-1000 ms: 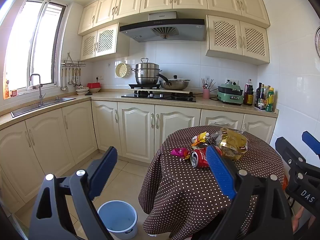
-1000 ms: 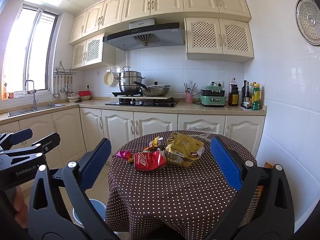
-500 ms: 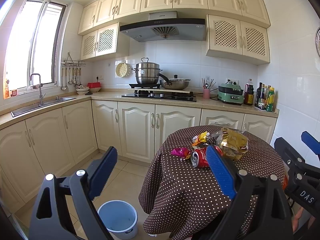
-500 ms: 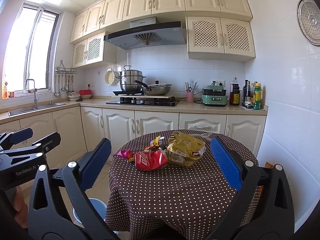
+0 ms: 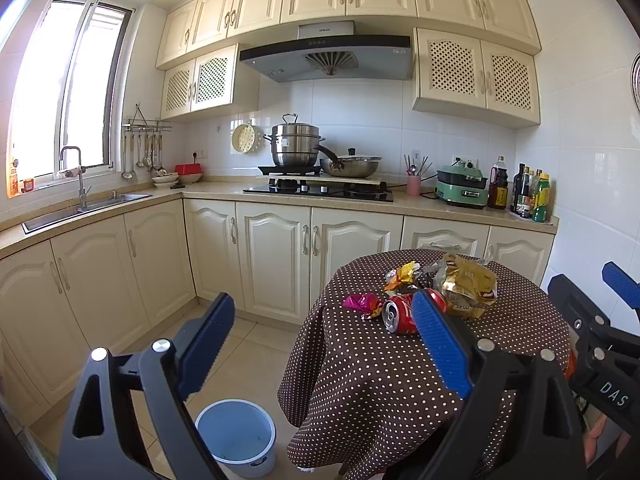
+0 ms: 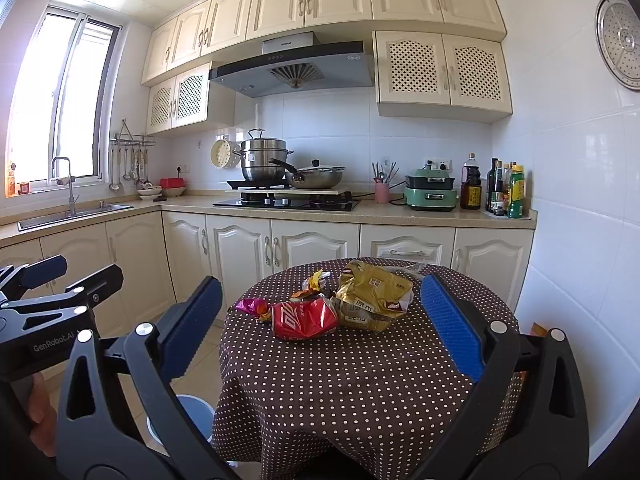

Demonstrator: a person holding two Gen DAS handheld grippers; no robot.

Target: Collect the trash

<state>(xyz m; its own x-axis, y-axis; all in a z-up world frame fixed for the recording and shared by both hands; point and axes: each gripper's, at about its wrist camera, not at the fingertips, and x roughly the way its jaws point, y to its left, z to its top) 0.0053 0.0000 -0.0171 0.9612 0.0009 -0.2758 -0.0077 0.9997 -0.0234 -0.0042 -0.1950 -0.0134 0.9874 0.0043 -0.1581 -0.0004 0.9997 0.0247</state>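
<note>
A round table with a brown dotted cloth (image 5: 400,380) (image 6: 340,380) carries trash: a crushed red can (image 5: 400,314) (image 6: 304,318), a gold snack bag (image 5: 468,284) (image 6: 372,294), a pink wrapper (image 5: 360,303) (image 6: 250,305) and an orange-yellow wrapper (image 5: 402,274) (image 6: 314,282). A blue bin (image 5: 236,436) (image 6: 192,416) stands on the floor left of the table. My left gripper (image 5: 320,344) is open and empty, held before the table. My right gripper (image 6: 320,324) is open and empty, facing the trash from a distance.
Cream kitchen cabinets (image 5: 276,256) and a counter with a stove, pots (image 5: 298,148) and bottles (image 5: 532,196) line the far wall. A sink (image 5: 80,208) is at the left under the window. A white tiled wall is close on the right.
</note>
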